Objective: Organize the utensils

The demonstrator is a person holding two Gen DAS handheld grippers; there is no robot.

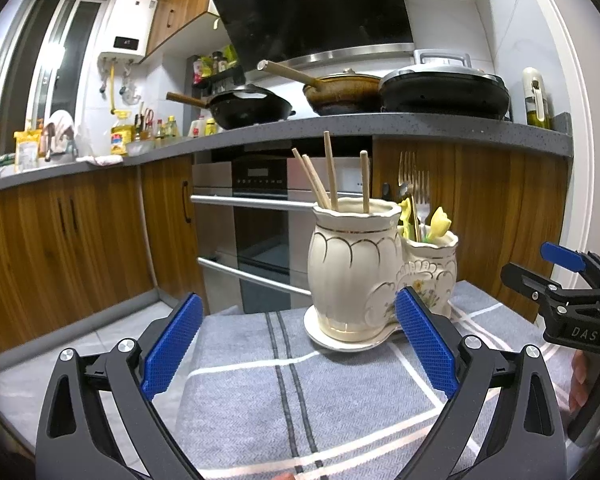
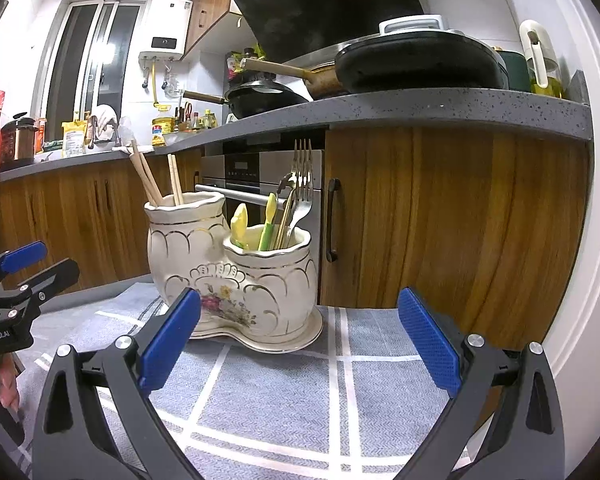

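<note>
We hold our left tool spread wide with nothing in it, low over the gray striped cloth on the table. Our right tool is spread wide too and holds nothing. Each tool shows at the edge of the other's view, apart from the things.

Just ahead of both tools stands the cream holder on its own little dish, which rests on the cloth. It has two cups joined side by side. The tall cup has wooden chopsticks standing in it, some leaning. The short cup has forks, a spoon and yellow and green handled pieces standing up in it.

Behind the holder are wooden cupboards, an oven and a gray kitchen top with pans on it.
</note>
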